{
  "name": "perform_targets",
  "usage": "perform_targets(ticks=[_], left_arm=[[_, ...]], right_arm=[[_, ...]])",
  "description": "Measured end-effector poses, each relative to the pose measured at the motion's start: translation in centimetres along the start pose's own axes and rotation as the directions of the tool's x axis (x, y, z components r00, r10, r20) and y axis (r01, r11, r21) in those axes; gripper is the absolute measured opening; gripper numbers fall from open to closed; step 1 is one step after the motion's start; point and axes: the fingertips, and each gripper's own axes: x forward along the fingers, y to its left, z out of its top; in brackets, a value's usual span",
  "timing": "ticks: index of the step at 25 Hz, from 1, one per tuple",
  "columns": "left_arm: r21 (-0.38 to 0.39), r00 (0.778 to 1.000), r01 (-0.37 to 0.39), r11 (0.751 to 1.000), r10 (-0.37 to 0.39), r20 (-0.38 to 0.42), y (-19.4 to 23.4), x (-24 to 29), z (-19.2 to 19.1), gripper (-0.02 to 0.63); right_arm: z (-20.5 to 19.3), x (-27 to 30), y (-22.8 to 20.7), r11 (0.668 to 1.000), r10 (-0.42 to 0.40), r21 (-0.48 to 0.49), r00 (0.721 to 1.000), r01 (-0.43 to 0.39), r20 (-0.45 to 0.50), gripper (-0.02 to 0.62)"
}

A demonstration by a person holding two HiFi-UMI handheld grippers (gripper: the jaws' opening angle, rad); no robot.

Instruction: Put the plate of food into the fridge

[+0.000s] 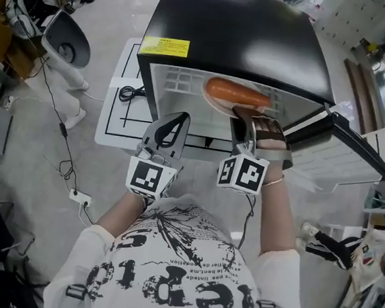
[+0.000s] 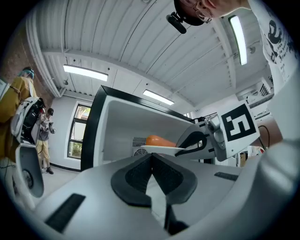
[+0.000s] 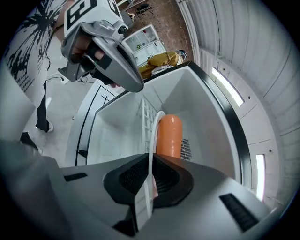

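A small black fridge (image 1: 239,32) stands open in front of me. My right gripper (image 1: 246,116) is shut on the rim of a white plate (image 1: 215,103) that carries a long orange piece of food (image 1: 236,92), and the plate sits inside the fridge's opening. The right gripper view shows the plate's rim (image 3: 152,136) pinched edge-on between the jaws (image 3: 151,168), with the food (image 3: 169,136) beyond. My left gripper (image 1: 181,119) is shut and empty, just left of the plate at the fridge's mouth. In the left gripper view, its closed jaws (image 2: 151,157) face the plate (image 2: 157,150).
The fridge door (image 1: 351,142) hangs open to the right. A white wire shelf (image 1: 180,80) shows inside. The fridge rests on a white board with black lines (image 1: 118,108), with a coiled cable (image 1: 127,93) on it. A white robot (image 1: 64,41) and floor cables are at the left.
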Motion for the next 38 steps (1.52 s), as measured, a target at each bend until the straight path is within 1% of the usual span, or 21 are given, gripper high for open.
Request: perform_targets(ticks=[3,5,11,15,26,29,38], left_arm=[[-0.003,0.999,0.041,0.999,-0.041,-0.013,-0.6,0.5,-0.4,0.006],[-0.009,0.999,0.052,0.999,-0.052,-0.003,-0.6,0.9,-0.3,0.008],[-0.020,0.999,0.049,0.999,-0.049,0.006,-0.3,2.0,-0.3,0.007],[-0.011,0.999,0.053,0.999,-0.053,-0.001,-0.6,2.3,-0.8,0.008],[-0.022,1.000,0.022,1.000,-0.022,-0.005,-0.2,3.0,-0.9,0.008],[-0.010,1.000,0.013,1.000,-0.013,-0.010,-0.1,3.0,-0.9,0.008],[-0.022,1.000,-0.015,1.000,0.015,-0.021,0.7,3.1,-1.2,0.007]], right_arm=[[-0.2,1.3,-0.5,1.000,0.000,-0.024,1.000,0.000,-0.019,0.025],[-0.4,2.0,-0.8,0.999,0.006,-0.033,1.000,-0.006,-0.027,0.025],[-1.1,4.2,-1.3,0.999,0.021,-0.046,0.999,-0.023,-0.041,0.025],[-1.2,5.3,-1.4,0.998,0.037,-0.057,0.999,-0.039,-0.038,0.025],[-2.0,7.0,-1.5,0.991,0.101,-0.088,0.994,-0.105,-0.048,0.026],[-2.1,7.2,-1.2,0.988,0.118,-0.094,0.992,-0.122,-0.048,0.026],[-2.0,7.6,-0.6,0.970,0.213,-0.103,0.975,-0.218,-0.063,0.023]])
